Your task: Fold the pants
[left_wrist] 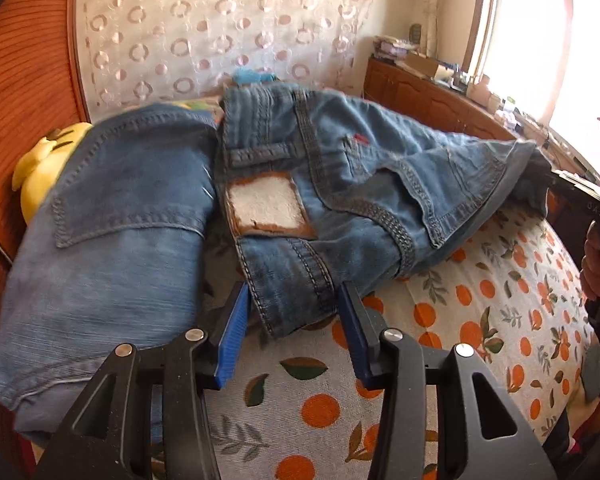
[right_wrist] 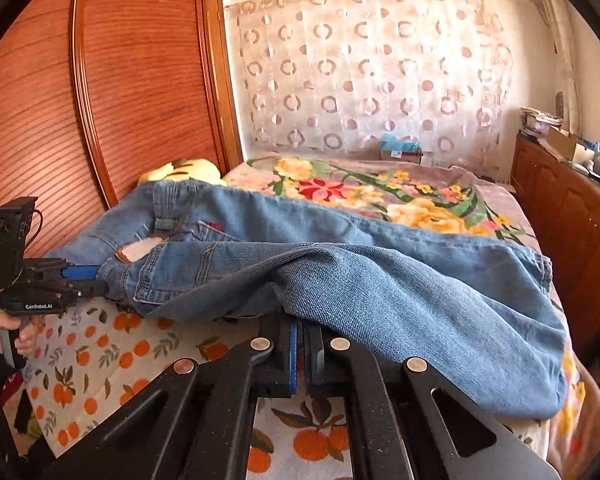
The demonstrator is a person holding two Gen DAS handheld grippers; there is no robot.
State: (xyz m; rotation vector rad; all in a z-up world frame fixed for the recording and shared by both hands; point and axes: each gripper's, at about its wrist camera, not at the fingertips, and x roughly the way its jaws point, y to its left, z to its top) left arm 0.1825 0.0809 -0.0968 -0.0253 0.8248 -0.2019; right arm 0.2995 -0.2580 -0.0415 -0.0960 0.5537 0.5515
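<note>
Blue jeans (left_wrist: 340,184) lie across the bed with the back waistband and its worn white patch (left_wrist: 266,204) facing me. My left gripper (left_wrist: 294,292) is open, its blue pads (left_wrist: 236,320) standing on either side of the waistband corner without pressing on it. The right wrist view shows that same gripper (right_wrist: 96,278) at the jeans' waist end, with a hand on its handle. My right gripper (right_wrist: 300,322) is shut, its tips under the edge of a jeans leg (right_wrist: 380,280) with denim pinched in them. In the left wrist view the fabric rises towards it (left_wrist: 556,176).
The bed carries an orange-print sheet (left_wrist: 480,300) and a floral blanket (right_wrist: 380,188) further back. A yellow plush toy (right_wrist: 184,170) lies by the wooden panel (right_wrist: 120,100). A low wooden cabinet (right_wrist: 572,208) with clutter runs along the right. A small box (right_wrist: 400,152) stands by the curtain.
</note>
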